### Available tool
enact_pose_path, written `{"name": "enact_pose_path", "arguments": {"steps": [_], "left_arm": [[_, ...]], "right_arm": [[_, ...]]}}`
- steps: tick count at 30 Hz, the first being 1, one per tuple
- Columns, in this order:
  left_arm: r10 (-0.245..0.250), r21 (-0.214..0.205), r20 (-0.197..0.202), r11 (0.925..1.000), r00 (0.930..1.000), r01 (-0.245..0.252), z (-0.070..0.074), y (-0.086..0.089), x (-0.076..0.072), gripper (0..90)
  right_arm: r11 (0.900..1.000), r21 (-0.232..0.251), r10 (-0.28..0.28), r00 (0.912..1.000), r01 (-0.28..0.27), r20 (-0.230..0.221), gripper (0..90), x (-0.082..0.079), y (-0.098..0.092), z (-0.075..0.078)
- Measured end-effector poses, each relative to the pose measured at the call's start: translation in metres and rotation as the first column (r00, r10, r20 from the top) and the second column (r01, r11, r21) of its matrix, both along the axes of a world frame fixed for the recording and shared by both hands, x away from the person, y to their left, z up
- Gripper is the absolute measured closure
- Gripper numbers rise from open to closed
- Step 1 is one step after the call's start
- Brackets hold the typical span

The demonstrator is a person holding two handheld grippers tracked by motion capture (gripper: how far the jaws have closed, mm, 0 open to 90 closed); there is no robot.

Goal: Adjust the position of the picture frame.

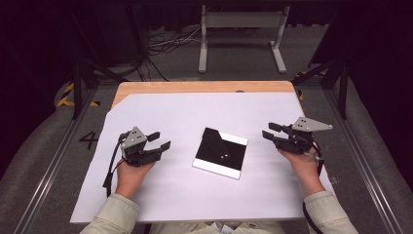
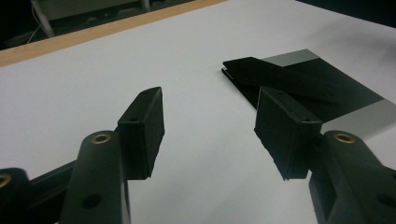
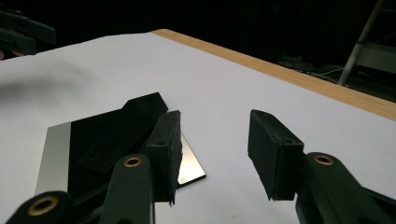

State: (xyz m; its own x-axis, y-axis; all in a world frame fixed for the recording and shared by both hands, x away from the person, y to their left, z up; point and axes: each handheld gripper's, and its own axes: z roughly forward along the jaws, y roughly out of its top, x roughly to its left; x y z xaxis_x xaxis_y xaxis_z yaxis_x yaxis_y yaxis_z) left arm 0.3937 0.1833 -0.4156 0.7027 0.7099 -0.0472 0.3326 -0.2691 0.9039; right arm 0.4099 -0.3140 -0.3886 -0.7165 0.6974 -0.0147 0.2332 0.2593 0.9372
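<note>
A flat square plate, black with pale strips along two sides, lies in the middle of the white sheet. A thin black piece with a cut corner rests on top of it. My left gripper sits to the plate's left, held low over the sheet, jaws open and empty. To the plate's right, my right gripper points toward it, jaws also open with nothing between them. In the right gripper view the plate lies just beyond the left jaw.
The white sheet covers most of a wooden table, whose far edge stays bare. Beyond the table stand a white metal frame and cables on the floor. Dark stand legs flank the table. The left gripper appears far off in the right gripper view.
</note>
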Motion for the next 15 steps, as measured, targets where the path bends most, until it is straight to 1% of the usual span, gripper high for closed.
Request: {"name": "enact_pose_path", "arguments": {"steps": [2, 5, 6, 8, 9, 11, 12, 15], "left_arm": [[-0.004, 0.011, -0.002, 0.9999, 1.0000, 0.004, 0.000, -0.002, 0.001, 44.0], [-0.013, 0.013, -0.017, 0.9998, 0.9998, 0.013, 0.000, -0.008, 0.001, 45.2], [-0.016, 0.011, -0.011, 0.9998, 0.9998, 0.017, 0.000, -0.009, 0.001, 45.5], [-0.025, -0.003, -0.015, 0.9997, 0.9996, 0.025, 0.000, -0.014, 0.002, 45.9], [-0.033, -0.004, -0.017, 0.9994, 0.9993, 0.033, 0.001, -0.016, 0.002, 46.1], [-0.053, -0.016, -0.029, 0.9985, 0.9982, 0.053, 0.002, -0.021, 0.002, 47.7], [-0.055, -0.025, -0.039, 0.9982, 0.9977, 0.054, 0.002, -0.023, 0.002, 48.1], [-0.093, -0.044, -0.042, 0.9949, 0.9948, 0.091, 0.005, -0.029, 0.000, 48.8]], "right_arm": [[1.0000, -0.004, 0.004, 1.0000, -0.004, 0.002, 55.2, 0.000, 0.000, 0.000], [1.0000, -0.005, 0.006, 1.0000, -0.006, 0.000, 55.2, -0.001, 0.001, 0.001], [1.0000, -0.005, 0.006, 1.0000, -0.006, -0.001, 55.2, -0.001, 0.000, 0.000], [1.0000, -0.005, 0.005, 1.0000, -0.005, -0.002, 55.2, -0.002, 0.000, 0.000], [1.0000, -0.005, 0.004, 1.0000, -0.004, -0.003, 55.3, -0.002, -0.001, 0.000], [1.0000, -0.005, 0.002, 1.0000, -0.002, -0.005, 55.4, -0.003, -0.001, 0.000], [1.0000, -0.006, 0.001, 1.0000, -0.001, -0.005, 55.4, -0.004, -0.002, 0.000], [0.9999, -0.010, -0.003, 1.0000, 0.003, -0.004, 55.5, -0.006, -0.003, 0.001]]}}
